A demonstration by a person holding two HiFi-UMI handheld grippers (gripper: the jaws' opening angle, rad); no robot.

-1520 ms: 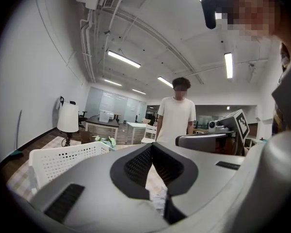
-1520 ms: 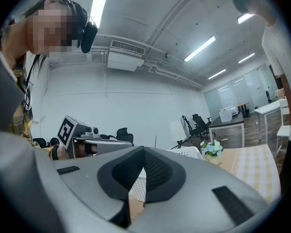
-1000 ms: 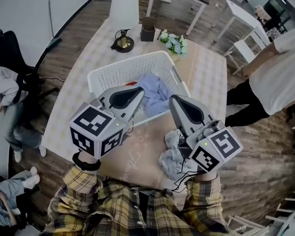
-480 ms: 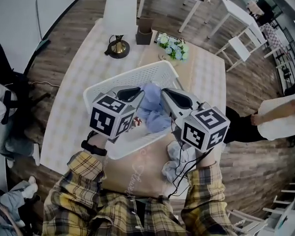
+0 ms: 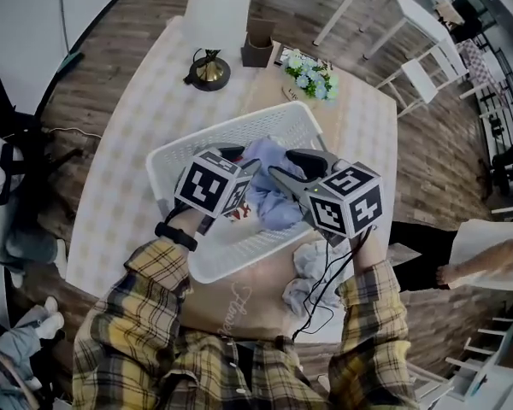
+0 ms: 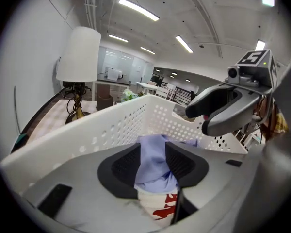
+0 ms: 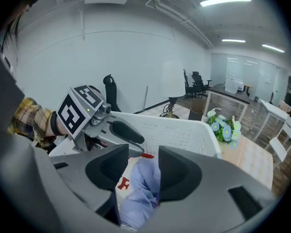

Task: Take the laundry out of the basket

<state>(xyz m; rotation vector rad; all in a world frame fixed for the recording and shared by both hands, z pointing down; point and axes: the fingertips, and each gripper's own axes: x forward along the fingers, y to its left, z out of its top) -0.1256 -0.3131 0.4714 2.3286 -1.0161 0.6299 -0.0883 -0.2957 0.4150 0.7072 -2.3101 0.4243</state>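
Both grippers are inside the white basket on the table. Left gripper: jaws have just been opening and stand apart, gripping nothing. Right gripper: the same, apart and empty. The blue garment lies in the basket under both, seen between each pair of jaws, on a red-printed white cloth.

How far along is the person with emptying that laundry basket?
Looks done: a pale cloth lies on the table outside the basket. In hand: nothing gripped; the left gripper and right gripper hang over the blue garment, their jaws have just been opening, with it between them unpinched. Left: the blue garment and a white piece with red print lie in the basket.
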